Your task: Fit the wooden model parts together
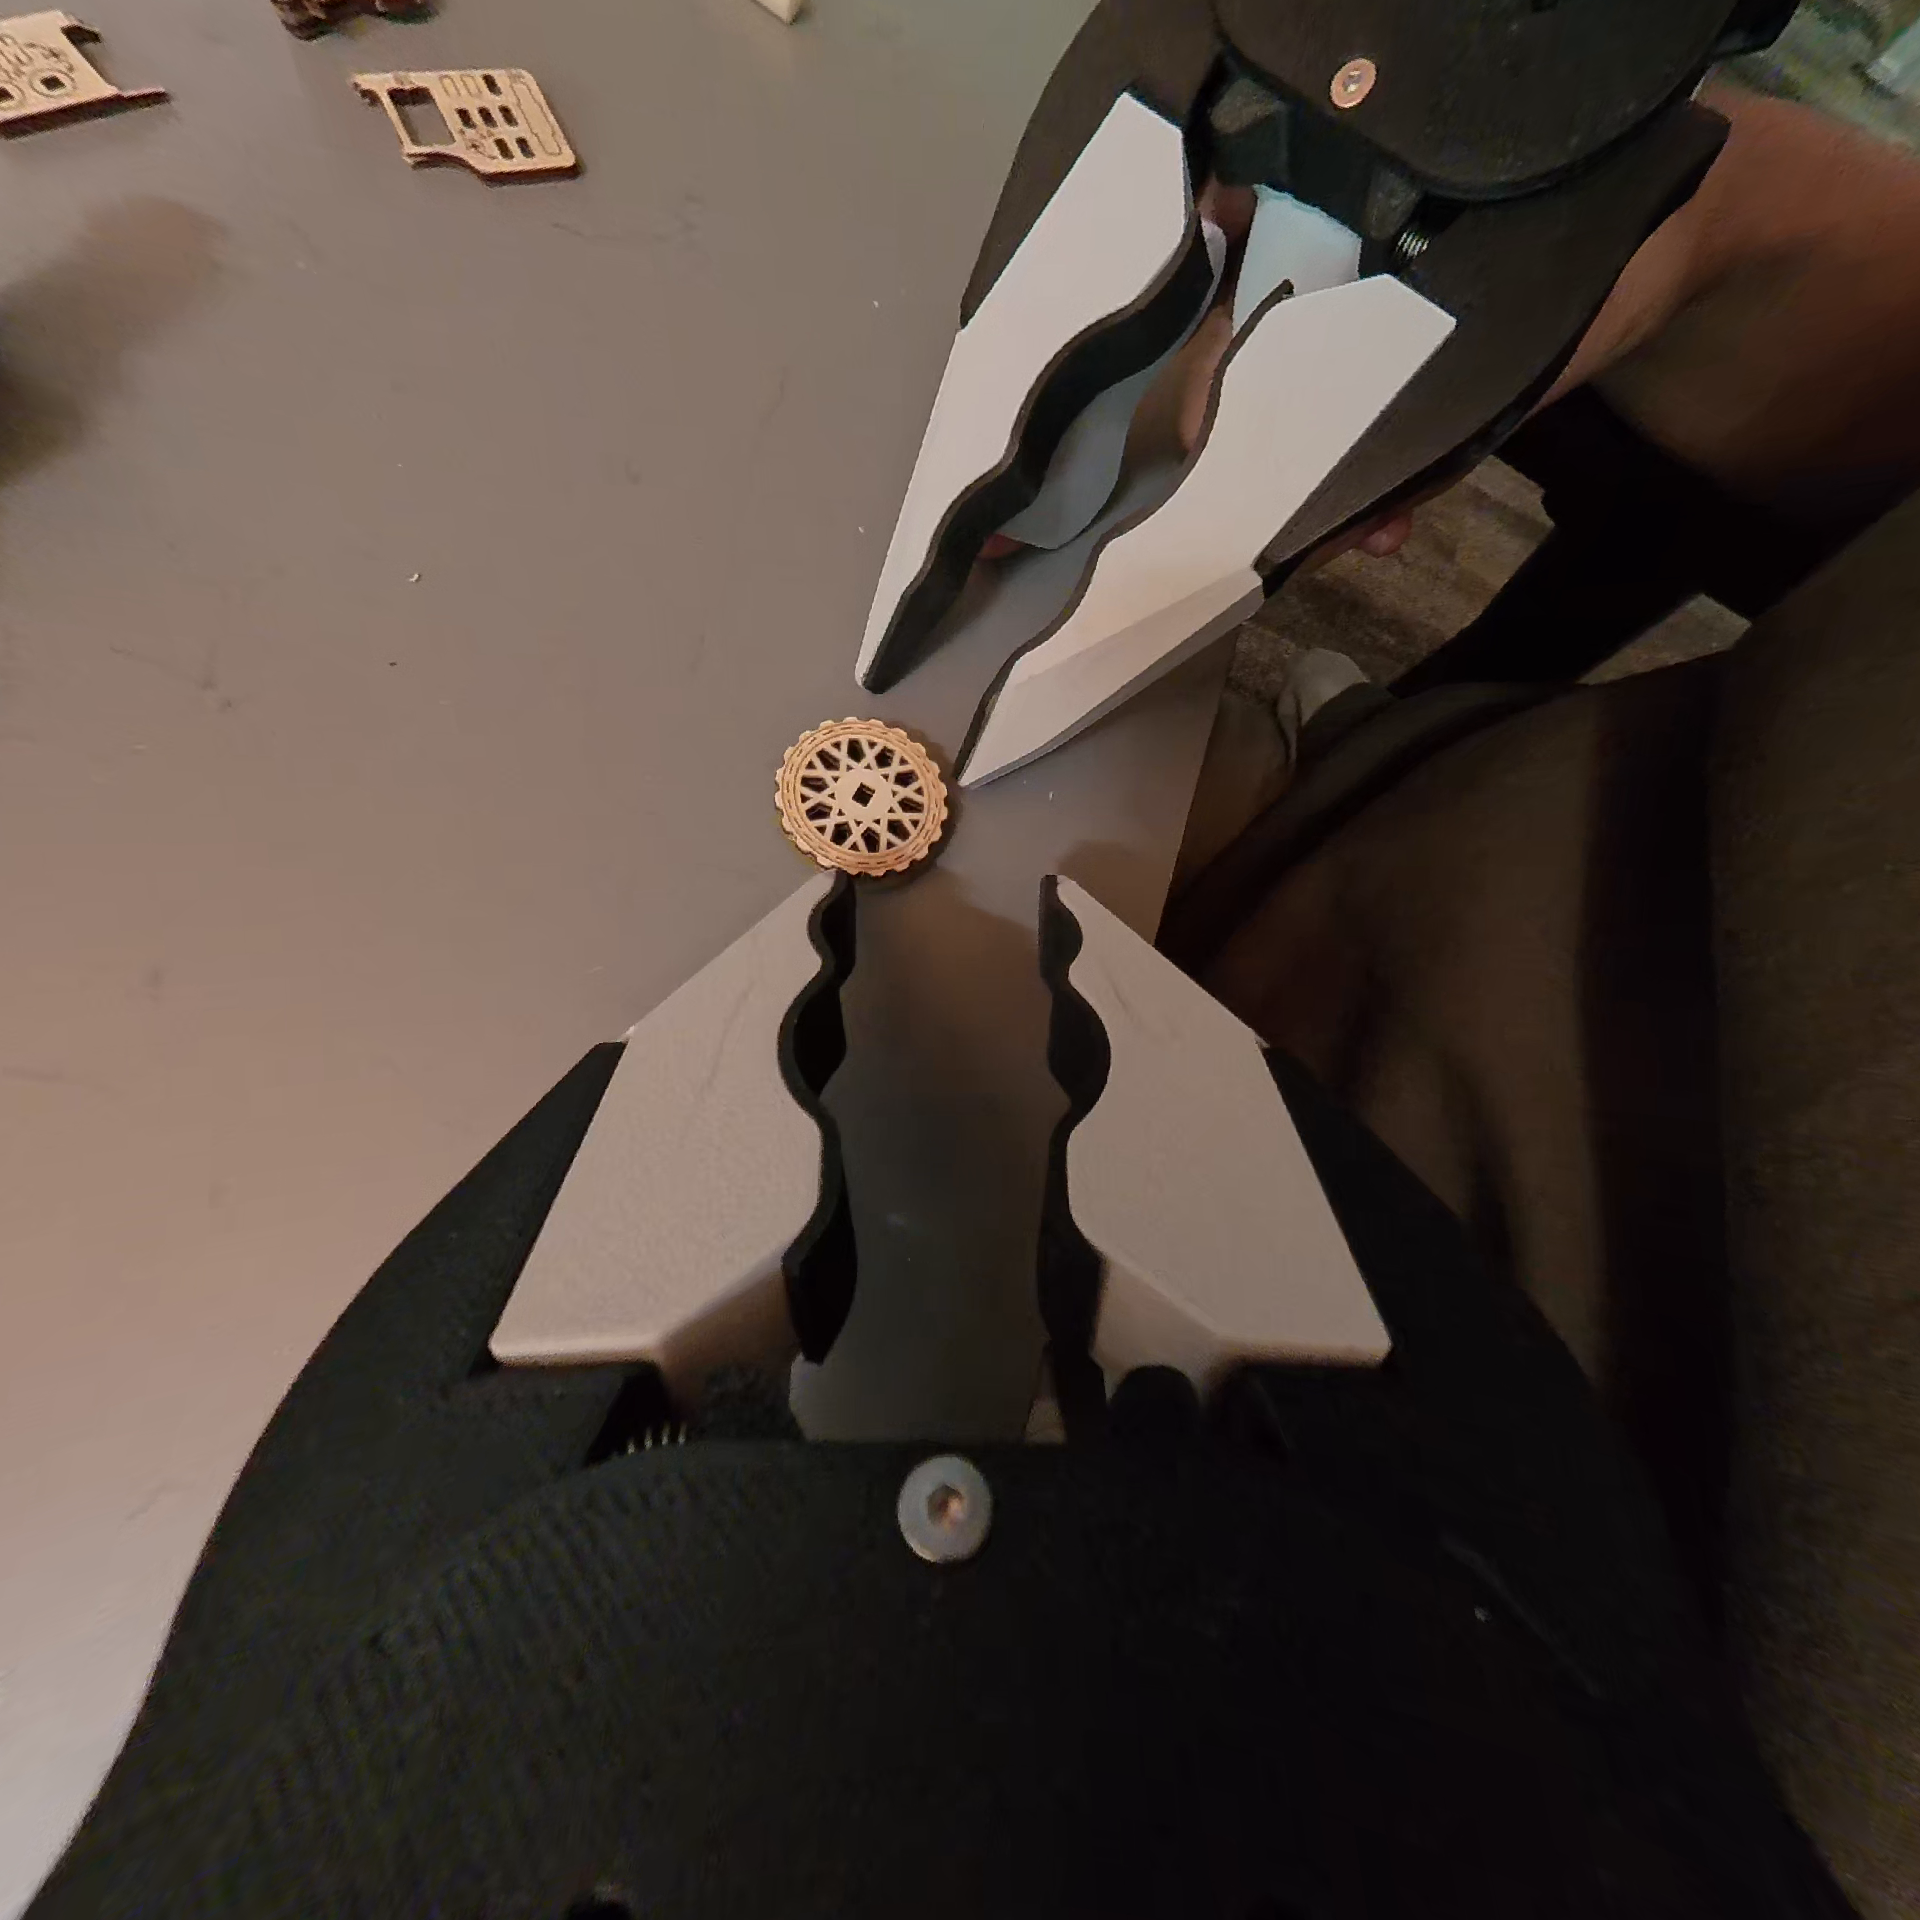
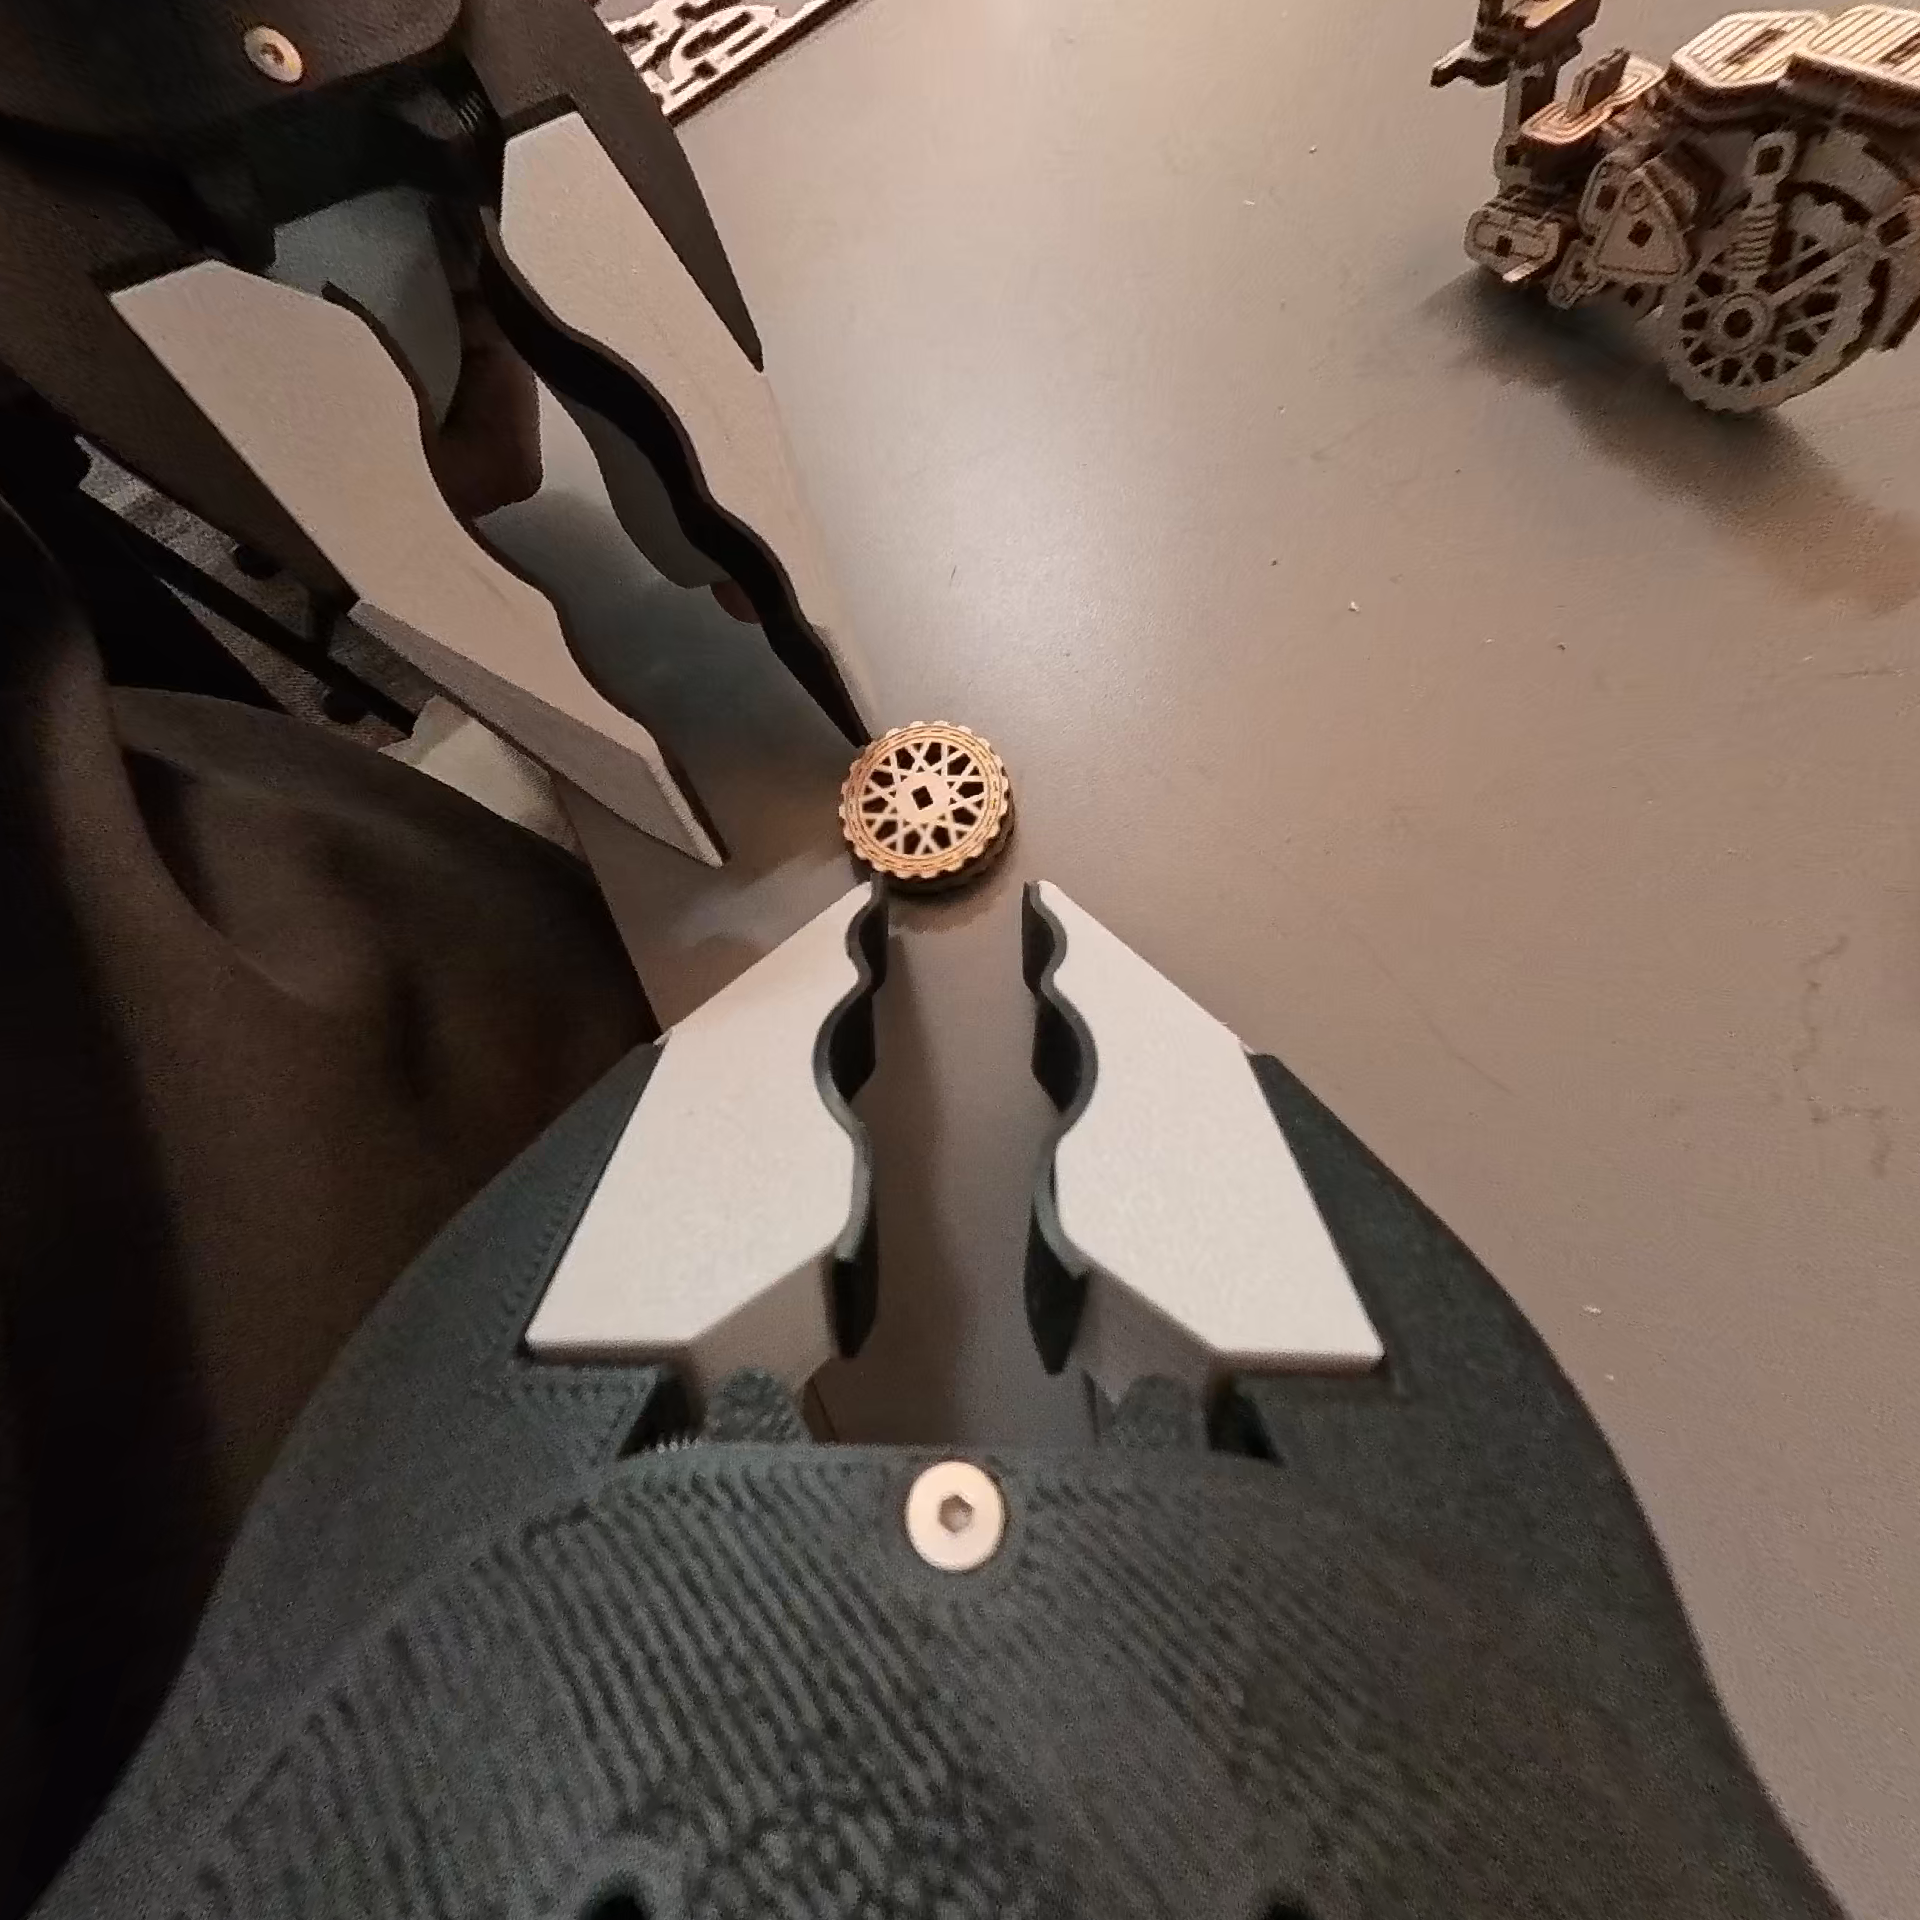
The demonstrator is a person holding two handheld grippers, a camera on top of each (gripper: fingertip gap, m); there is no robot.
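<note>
A small round wooden wheel (image 1: 860, 798) with a lattice of spokes and a square centre hole lies flat on the grey table (image 1: 416, 623), near its edge. My left gripper (image 1: 945, 888) is open and empty, with its left fingertip right at the wheel's rim. My right gripper (image 1: 923, 727) comes in from the opposite side, open and empty, one tip close to the rim. In the right wrist view the wheel (image 2: 928, 816) sits just beyond my right gripper (image 2: 956, 891), with my left gripper (image 2: 787, 795) at the upper left.
A partly built wooden motorcycle model (image 2: 1714, 208) stands far right on the table. Flat wooden cut-out parts (image 1: 468, 125) lie at the far side, and a fretted sheet (image 2: 727, 42) at the top edge. The table edge (image 1: 1195, 779) and a person's dark clothing (image 1: 1558, 1039) are close by. My two grippers' fingertips are within a few centimetres of each other.
</note>
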